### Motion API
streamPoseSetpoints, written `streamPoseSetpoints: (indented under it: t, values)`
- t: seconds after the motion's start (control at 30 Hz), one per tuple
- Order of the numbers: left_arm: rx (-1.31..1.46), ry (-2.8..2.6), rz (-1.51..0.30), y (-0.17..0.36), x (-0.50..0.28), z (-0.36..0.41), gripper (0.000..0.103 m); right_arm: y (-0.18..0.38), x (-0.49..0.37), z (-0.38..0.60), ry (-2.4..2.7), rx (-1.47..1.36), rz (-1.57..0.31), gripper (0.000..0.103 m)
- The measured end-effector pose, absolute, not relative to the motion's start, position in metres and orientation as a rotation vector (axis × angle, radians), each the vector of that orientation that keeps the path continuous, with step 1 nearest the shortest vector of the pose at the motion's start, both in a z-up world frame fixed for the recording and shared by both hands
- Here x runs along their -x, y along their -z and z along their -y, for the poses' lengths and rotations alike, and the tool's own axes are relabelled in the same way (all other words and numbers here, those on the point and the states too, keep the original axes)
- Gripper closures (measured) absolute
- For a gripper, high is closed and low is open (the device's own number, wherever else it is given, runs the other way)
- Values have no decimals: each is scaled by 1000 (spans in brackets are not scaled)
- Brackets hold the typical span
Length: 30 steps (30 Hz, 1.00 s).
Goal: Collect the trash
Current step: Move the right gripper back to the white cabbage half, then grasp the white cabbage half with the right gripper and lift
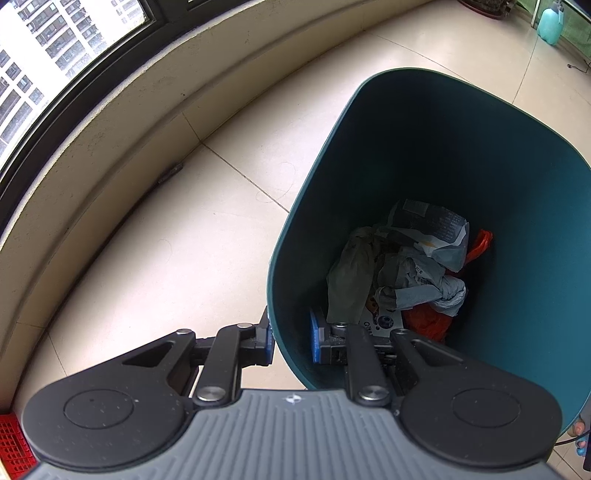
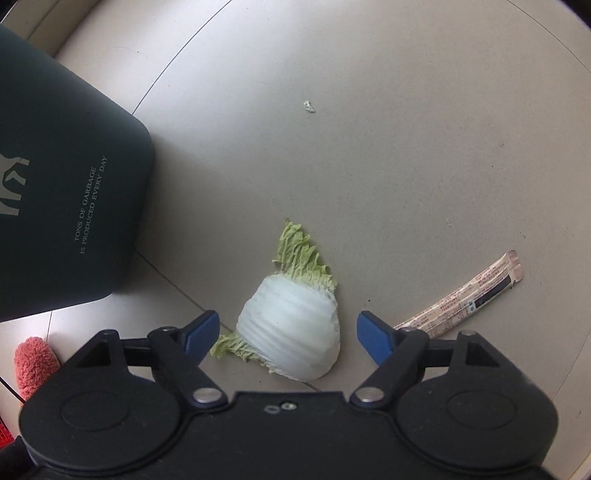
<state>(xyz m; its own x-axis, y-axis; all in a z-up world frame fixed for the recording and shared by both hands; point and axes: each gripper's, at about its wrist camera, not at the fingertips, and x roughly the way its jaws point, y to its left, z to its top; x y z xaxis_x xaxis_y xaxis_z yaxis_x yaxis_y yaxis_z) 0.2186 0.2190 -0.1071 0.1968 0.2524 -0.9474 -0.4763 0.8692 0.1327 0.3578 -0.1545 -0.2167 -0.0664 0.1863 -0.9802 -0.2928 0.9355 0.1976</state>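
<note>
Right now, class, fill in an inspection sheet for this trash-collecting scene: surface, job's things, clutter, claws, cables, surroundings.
Surface: pale tiled floor, a few small crumbs on it.
Job's things: dark green bin holding crumpled wrappers and orange plastic; cabbage piece and a long sachet lying on the floor.
Clutter: pink fluffy thing at the edge, unidentified.
Claws: left claw shut on the bin's rim, one finger inside, one outside; right claw open, fingers either side of the cabbage, not touching.
Cables: thin dark cord on the far floor.
Surroundings: window above a low ledge; teal bottle far off.
</note>
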Motion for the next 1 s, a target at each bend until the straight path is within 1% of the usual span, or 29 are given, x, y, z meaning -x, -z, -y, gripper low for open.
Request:
streamPoseSetpoints:
  t: [0.2,0.33,0.7,0.77,0.87,1.0]
  values:
    - [202,-521,-1282,109,-220,-219,86,240,-352,151,-351,59,-1598,13]
    - [195,-524,-1284,110,-221,-218,86,248,-349,154,-309,23,-1620,13]
    - [184,-535,-1291,114,-223,-216,86,264,-336,138,-232,99,-1574,11]
    - [180,-535,-1289,114,-223,-215,86,265,-332,134,-229,134,-1565,12]
    - [183,-535,-1290,114,-223,-215,86,266,-325,124,-225,199,-1545,17]
    - [185,-536,-1290,114,-223,-215,86,265,-324,124,-212,194,-1543,20]
